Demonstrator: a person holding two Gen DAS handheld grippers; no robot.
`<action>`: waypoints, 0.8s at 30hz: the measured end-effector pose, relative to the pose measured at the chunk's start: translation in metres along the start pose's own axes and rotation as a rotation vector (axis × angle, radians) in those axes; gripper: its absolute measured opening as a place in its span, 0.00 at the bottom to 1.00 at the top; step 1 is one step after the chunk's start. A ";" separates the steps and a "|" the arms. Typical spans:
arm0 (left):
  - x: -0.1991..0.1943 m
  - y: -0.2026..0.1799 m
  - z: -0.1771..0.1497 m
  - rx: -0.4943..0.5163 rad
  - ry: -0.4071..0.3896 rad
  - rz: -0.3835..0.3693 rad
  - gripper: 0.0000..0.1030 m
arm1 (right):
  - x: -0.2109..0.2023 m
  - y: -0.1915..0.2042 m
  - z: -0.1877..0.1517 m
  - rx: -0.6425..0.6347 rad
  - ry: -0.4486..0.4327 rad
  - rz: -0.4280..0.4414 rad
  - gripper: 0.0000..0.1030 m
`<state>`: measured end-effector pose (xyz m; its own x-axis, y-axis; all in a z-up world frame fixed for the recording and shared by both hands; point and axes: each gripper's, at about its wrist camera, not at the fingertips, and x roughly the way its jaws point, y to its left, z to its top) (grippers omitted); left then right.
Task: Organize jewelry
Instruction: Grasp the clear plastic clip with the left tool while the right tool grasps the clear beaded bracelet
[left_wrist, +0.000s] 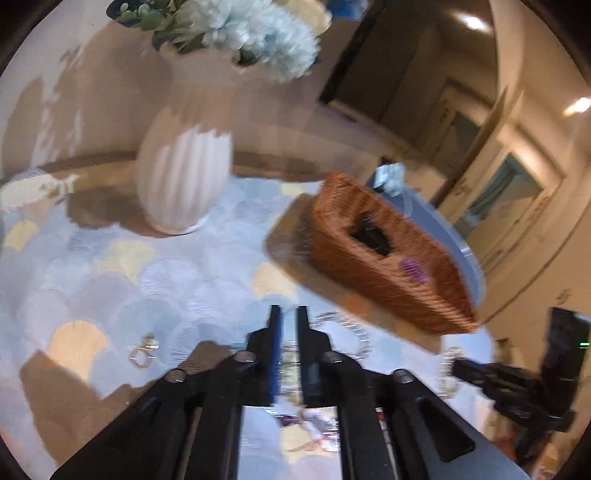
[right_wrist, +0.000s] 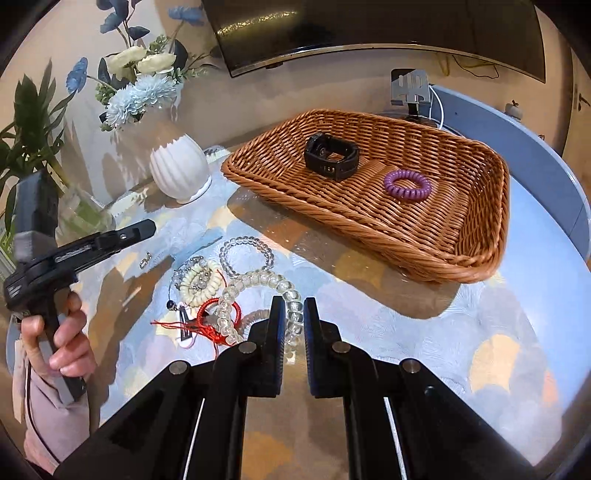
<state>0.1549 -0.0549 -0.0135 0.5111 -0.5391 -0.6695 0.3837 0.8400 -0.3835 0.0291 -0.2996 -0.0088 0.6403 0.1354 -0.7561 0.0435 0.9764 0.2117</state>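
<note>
A wicker basket (right_wrist: 461, 206) on the table holds a black watch (right_wrist: 331, 157) and a purple coil hair tie (right_wrist: 407, 184); the basket also shows blurred in the left wrist view (left_wrist: 369, 266). A pile of jewelry lies in front of it: a large clear bead bracelet (right_wrist: 258, 280), a smaller clear bead bracelet (right_wrist: 245, 254), a cream coil tie (right_wrist: 201, 286), a red cord (right_wrist: 207, 319). A small earring (right_wrist: 145, 260) lies apart. My right gripper (right_wrist: 294, 314) has its jaws nearly closed around the large bead bracelet. My left gripper (left_wrist: 288, 321) hovers above the table, nearly shut and empty.
A white ribbed vase (right_wrist: 180, 171) with blue and white flowers (right_wrist: 142, 92) stands at the back left, beside a glass vase with greenery (right_wrist: 81, 214). A phone stand (right_wrist: 410, 90) sits behind the basket. The round table's blue rim (right_wrist: 535, 155) curves at right.
</note>
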 end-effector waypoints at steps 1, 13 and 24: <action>0.005 0.000 0.000 0.012 0.014 0.014 0.35 | 0.001 -0.002 -0.001 0.002 0.006 0.010 0.11; 0.068 -0.011 0.008 0.292 0.260 0.097 0.30 | 0.018 -0.023 0.003 -0.029 0.032 0.037 0.11; 0.055 -0.026 0.004 0.328 0.205 0.110 0.10 | 0.024 -0.017 0.003 -0.043 0.045 0.082 0.11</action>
<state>0.1760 -0.1062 -0.0378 0.4114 -0.3961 -0.8209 0.5776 0.8100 -0.1014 0.0459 -0.3135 -0.0285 0.6055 0.2214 -0.7645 -0.0408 0.9679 0.2480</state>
